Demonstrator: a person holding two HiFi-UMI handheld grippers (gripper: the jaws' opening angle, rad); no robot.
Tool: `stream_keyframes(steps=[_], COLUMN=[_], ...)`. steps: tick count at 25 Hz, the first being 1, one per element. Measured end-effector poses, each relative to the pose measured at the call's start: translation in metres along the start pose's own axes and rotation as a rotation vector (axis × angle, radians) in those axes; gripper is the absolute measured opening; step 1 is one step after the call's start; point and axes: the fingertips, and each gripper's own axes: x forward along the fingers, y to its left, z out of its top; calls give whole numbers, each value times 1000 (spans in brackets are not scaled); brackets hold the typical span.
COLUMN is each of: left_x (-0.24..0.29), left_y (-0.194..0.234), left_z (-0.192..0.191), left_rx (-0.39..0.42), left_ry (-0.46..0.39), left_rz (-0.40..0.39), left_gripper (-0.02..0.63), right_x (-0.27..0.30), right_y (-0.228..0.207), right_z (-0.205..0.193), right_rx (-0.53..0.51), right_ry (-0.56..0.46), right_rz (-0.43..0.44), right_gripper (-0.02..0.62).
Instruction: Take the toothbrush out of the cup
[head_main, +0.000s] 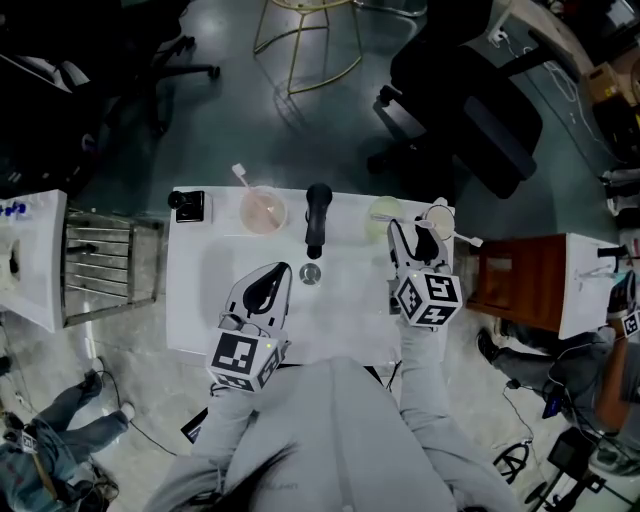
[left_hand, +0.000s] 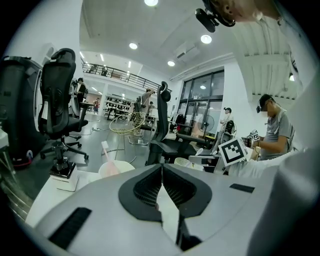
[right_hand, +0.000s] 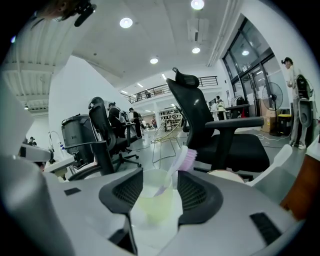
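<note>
A pale green see-through cup (right_hand: 152, 200) stands just ahead of my right gripper (right_hand: 159, 181), framed by its open jaws; I see no pad pressing on it. A toothbrush with pink bristles (right_hand: 187, 158) leans out of it to the right. From the head view this cup (head_main: 383, 212) sits at the table's far right, at the tips of the right gripper (head_main: 412, 228). A pink cup (head_main: 263, 211) with its own toothbrush (head_main: 242, 177) stands far left of centre. My left gripper (head_main: 279, 270) hovers mid-table, shut and empty, as the left gripper view (left_hand: 162, 168) also shows.
On the white table (head_main: 210, 300) lie a black handheld device (head_main: 317, 218), a small round metal piece (head_main: 311, 273), a black-and-white box (head_main: 190, 205) at the far left and a white bowl (head_main: 438, 218) at the far right. Office chairs stand beyond the table.
</note>
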Motion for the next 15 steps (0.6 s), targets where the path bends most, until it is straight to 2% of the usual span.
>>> stream_keyframes(steps=[9, 15], left_x=[-5, -7], left_y=[4, 0], left_z=[2, 5], left_rx=[17, 11], left_ry=[-2, -22], left_rz=[24, 23], left_gripper=[31, 31], right_x=[-3, -7], right_y=[5, 8], right_z=[8, 14], right_rx=[-25, -43], right_ry=[-21, -43], right_rz=[-11, 1], right_gripper=[55, 43])
